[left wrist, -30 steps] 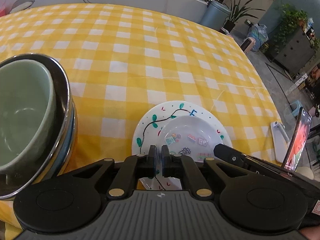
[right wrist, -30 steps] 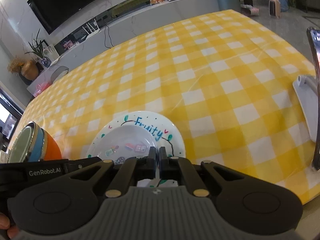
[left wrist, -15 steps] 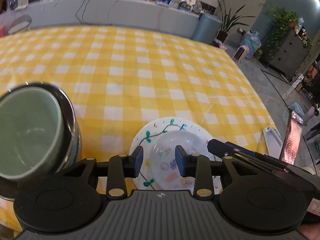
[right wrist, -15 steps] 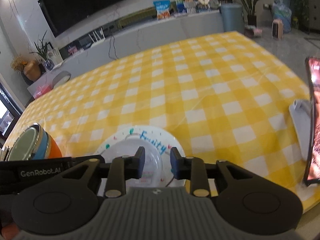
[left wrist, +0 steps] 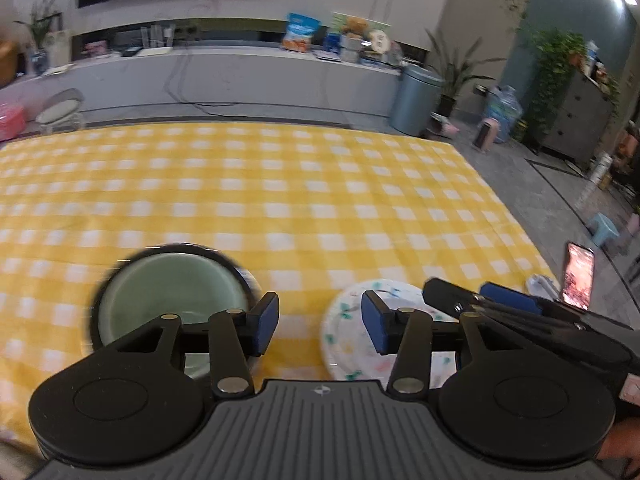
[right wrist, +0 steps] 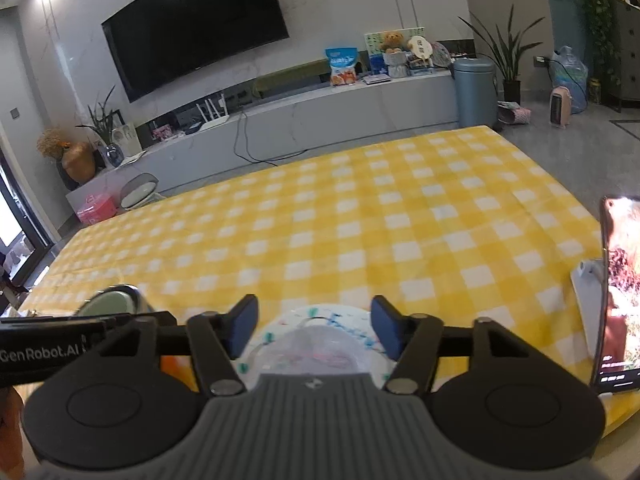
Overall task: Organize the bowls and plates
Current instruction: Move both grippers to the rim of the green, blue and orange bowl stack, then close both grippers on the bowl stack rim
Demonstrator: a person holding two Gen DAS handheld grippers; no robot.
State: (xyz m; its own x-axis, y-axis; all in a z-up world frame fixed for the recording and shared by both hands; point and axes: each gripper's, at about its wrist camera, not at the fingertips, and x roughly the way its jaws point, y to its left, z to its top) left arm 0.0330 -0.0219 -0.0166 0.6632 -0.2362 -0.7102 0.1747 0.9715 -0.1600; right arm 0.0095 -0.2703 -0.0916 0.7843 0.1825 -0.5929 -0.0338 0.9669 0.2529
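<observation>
Now both your grippers — left (left wrist: 319, 326) and right (right wrist: 313, 327) — have just been opening, nothing between the jaws, above the plate (right wrist: 316, 344) on the checked tablecloth (right wrist: 360, 220), beside the stacked bowls (left wrist: 172, 300).

Yellow-and-white checked tablecloth (left wrist: 304, 200), pale green bowl (left wrist: 172, 300), white plate (right wrist: 320, 336) with coloured doodles

"GenRobot.AI" on the left tongs' (right wrist: 44, 354) black side
</observation>
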